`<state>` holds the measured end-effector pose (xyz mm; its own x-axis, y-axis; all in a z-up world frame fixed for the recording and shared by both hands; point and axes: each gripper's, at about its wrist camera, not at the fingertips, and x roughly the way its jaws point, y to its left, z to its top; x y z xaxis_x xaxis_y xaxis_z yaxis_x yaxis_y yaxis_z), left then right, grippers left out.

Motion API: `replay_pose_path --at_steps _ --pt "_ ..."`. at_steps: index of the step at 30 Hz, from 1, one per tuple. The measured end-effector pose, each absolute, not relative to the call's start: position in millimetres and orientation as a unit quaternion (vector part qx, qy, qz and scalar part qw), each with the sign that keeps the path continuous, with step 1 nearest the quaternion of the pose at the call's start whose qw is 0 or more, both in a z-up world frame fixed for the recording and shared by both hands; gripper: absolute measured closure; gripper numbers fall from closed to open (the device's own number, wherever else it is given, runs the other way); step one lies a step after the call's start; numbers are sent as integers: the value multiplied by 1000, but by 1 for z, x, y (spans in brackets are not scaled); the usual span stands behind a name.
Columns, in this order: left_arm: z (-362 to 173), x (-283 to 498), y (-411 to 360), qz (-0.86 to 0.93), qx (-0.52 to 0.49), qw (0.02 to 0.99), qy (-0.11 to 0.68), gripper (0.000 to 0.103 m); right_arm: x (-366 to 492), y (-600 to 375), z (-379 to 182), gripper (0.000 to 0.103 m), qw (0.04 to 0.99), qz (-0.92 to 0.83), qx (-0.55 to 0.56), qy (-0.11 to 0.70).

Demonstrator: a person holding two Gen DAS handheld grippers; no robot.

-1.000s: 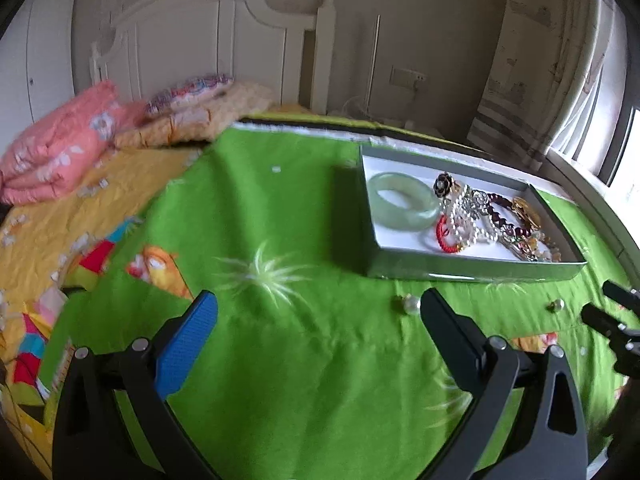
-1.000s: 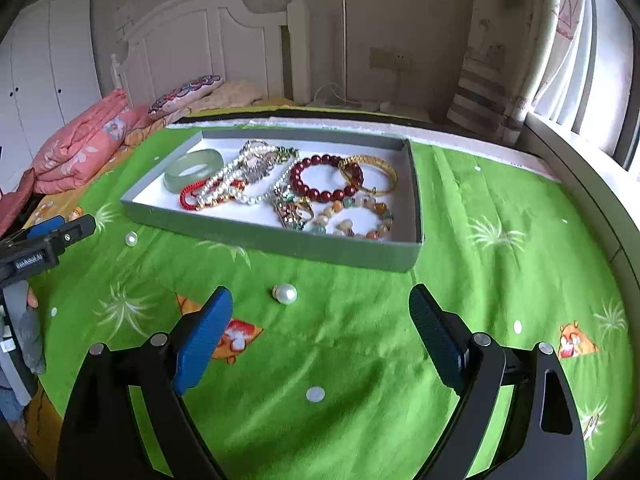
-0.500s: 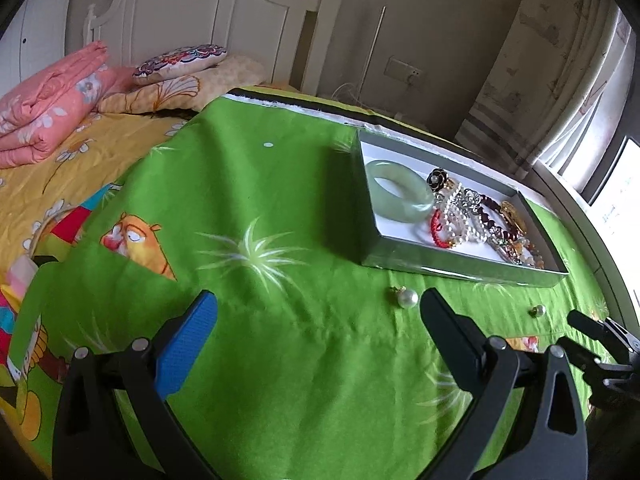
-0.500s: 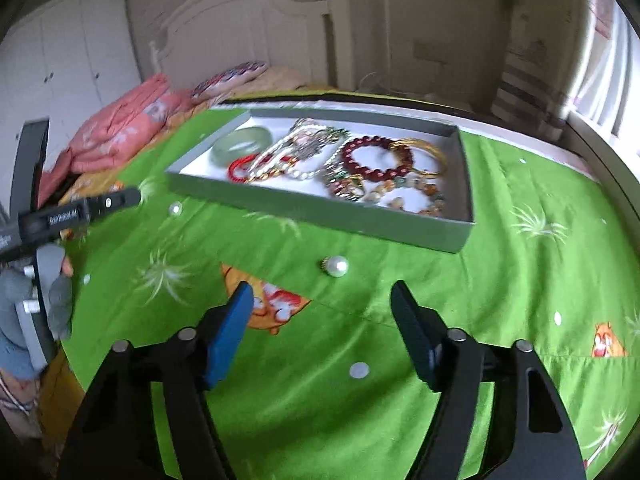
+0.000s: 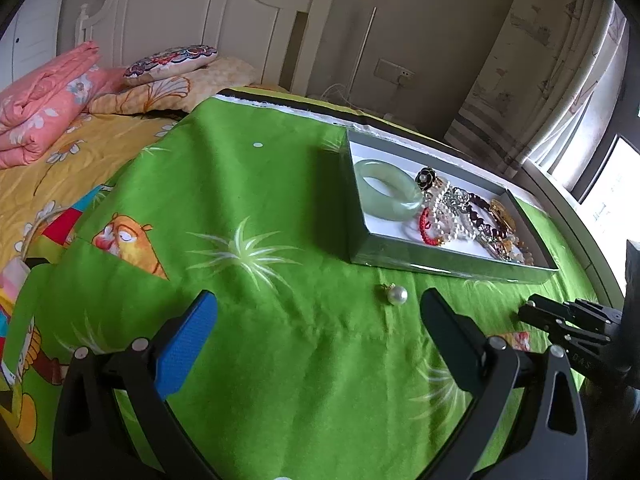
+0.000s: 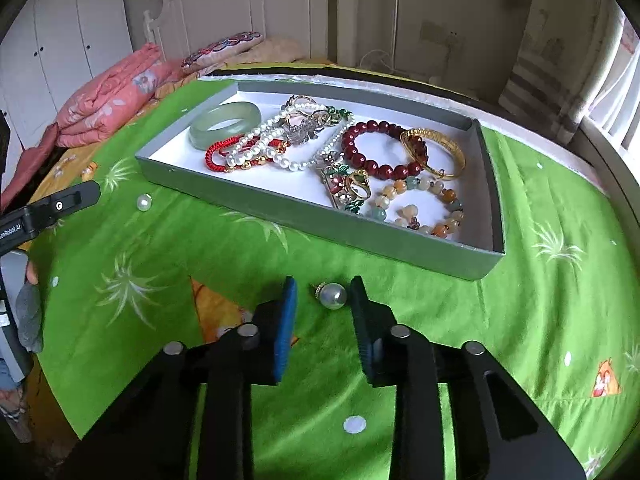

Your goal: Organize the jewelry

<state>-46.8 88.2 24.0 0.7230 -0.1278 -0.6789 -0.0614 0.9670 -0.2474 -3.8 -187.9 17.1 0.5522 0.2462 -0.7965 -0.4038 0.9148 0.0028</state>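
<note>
We see a grey tray (image 6: 486,168) on the green bedsheet (image 6: 540,300) holding a jade bangle (image 6: 225,123), pearl strands (image 6: 276,148), red cord bracelet (image 6: 216,156), dark red bead bracelet (image 6: 380,148), gold bangle (image 6: 436,152) and stone-bead bracelet (image 6: 424,208). At the tray's 6 o'clock, a pearl earring (image 6: 333,295) lies between the right gripper (image 6: 323,294) pads, jaws closing, not yet touching. Left gripper (image 5: 318,312) stands wide apart; second pearl earring (image 5: 397,294) at its 1 o'clock.

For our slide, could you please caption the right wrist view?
Right gripper closing around a pearl earring on the green cloth, before the jewelry tray.
</note>
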Motion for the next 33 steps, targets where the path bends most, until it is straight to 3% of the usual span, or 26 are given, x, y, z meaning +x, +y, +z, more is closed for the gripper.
replay_pose_path --at_steps 3,12,17,20,25,29,33 --pt "23 -46 88 -18 -129 918 374 3 -8 -186 17 86 877 188 -98 430" --pt "20 -41 83 -28 -117 912 392 3 -23 -206 27 86 893 185 -48 407" --pt "24 -41 44 -45 -17 917 396 4 -22 -220 27 86 894 185 -7 407" --pt "24 -37 30 -60 6 915 398 15 -23 -219 27 86 895 187 -8 405" --pt "14 -17 12 -80 4 903 423 54 -24 -222 27 86 896 191 2 402" --pt "11 -8 13 -75 -1 901 426 65 -23 -224 27 86 894 195 8 403" --pt "11 -7 13 -70 4 902 426 83 -24 -225 27 86 894 197 12 403"
